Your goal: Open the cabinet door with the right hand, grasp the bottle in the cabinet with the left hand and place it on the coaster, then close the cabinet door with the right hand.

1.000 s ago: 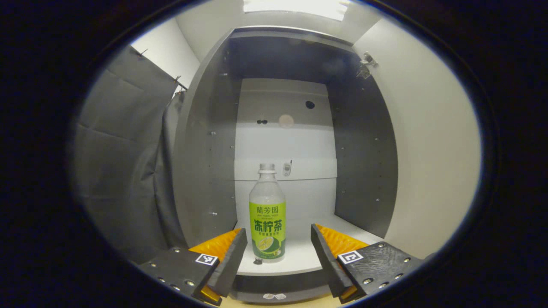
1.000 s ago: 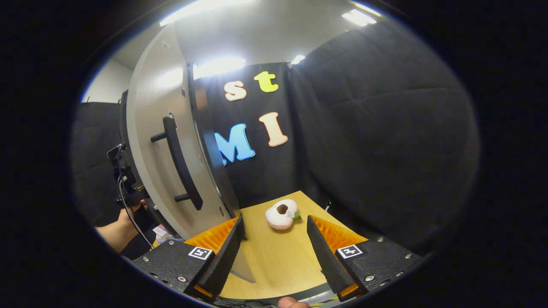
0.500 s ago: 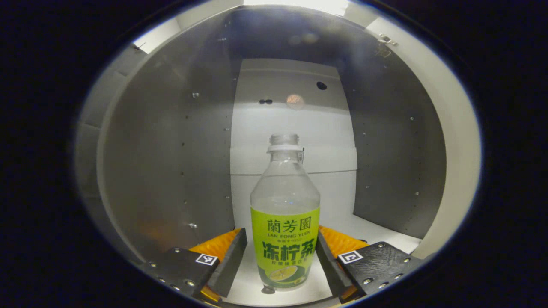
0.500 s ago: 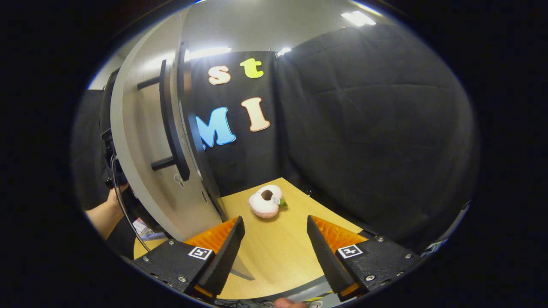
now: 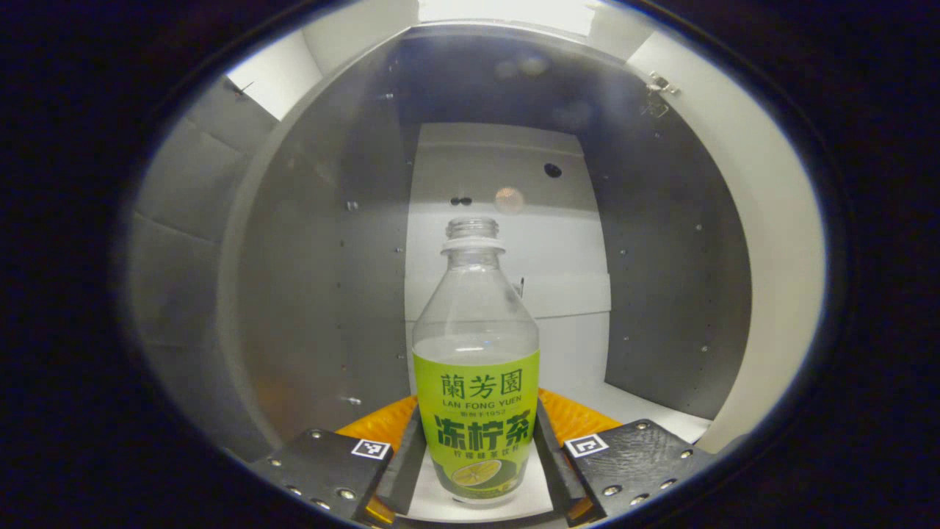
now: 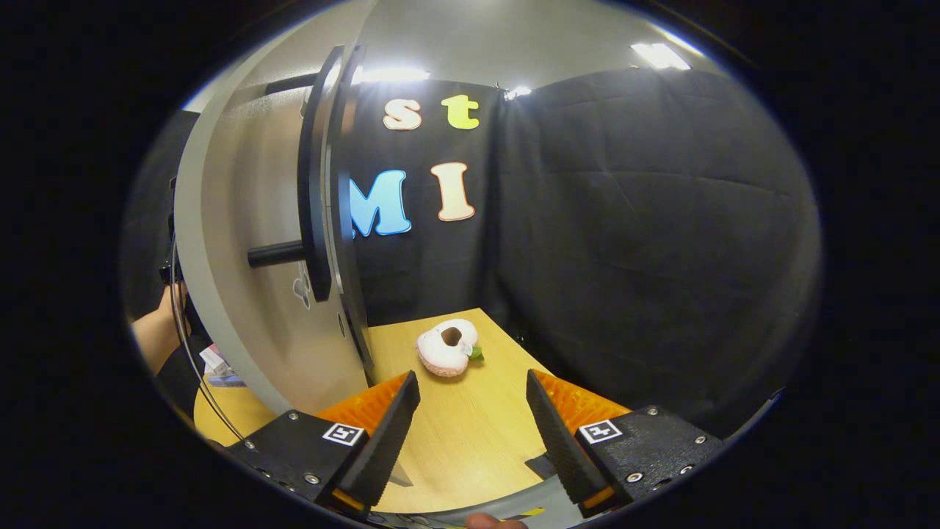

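With your left gripper (image 5: 476, 470) fingers closed on the bottle (image 5: 476, 382), lift straight out; right gripper (image 6: 470, 433) fingers open.

Looks like a staged recording booth in an office or lab room, not an actual home. Black cloth (image 6: 646, 220) hangs as walls around a small wooden tabletop (image 6: 470, 433), panel lights (image 6: 659, 54) sit in a plain ceiling, and one lone grey cabinet (image 5: 661, 279) plays the furniture.

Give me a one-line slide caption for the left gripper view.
Left tongs shut on the green-labelled bottle standing upright inside the open cabinet.
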Tool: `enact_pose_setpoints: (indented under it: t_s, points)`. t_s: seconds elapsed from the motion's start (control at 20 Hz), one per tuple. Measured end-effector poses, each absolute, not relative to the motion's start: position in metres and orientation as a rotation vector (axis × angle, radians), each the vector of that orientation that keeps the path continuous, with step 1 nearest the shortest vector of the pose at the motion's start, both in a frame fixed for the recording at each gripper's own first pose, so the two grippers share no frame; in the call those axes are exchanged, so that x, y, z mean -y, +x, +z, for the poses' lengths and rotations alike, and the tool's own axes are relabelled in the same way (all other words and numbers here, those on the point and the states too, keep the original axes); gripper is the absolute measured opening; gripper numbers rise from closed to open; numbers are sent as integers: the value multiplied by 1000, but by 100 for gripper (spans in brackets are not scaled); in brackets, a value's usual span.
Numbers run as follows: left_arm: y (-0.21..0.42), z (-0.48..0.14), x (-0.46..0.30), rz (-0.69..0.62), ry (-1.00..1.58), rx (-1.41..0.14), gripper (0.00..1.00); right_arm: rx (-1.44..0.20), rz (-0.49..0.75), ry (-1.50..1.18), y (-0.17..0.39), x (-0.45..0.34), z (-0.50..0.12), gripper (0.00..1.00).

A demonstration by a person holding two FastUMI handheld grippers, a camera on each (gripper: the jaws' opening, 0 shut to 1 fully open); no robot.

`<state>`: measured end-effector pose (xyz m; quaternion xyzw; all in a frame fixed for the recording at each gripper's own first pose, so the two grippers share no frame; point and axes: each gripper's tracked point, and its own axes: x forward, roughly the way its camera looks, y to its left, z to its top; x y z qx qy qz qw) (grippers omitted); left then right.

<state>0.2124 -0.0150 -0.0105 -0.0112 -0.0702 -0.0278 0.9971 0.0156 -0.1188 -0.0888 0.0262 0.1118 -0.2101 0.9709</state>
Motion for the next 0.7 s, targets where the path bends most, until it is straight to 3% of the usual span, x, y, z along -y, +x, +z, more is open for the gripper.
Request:
enact_pose_setpoints:
  t_s: [0.05,0.45,0.5,0.6,0.7]
  points:
    - [201,-6,15,-59,-13,139,78,-221,-407,45,17,117,-89,91]
    - [93,40,-16,59,88,207,78,-204,-266,48,36,121,-81,91]
    - [79,43,-21,84,103,212,71,-204,-248,37,39,129,-83,91]
    - [54,44,-25,121,114,209,67,-208,-215,17,47,138,-84,91]
    - [23,37,-30,162,123,202,74,-215,-184,15,48,143,-88,91]
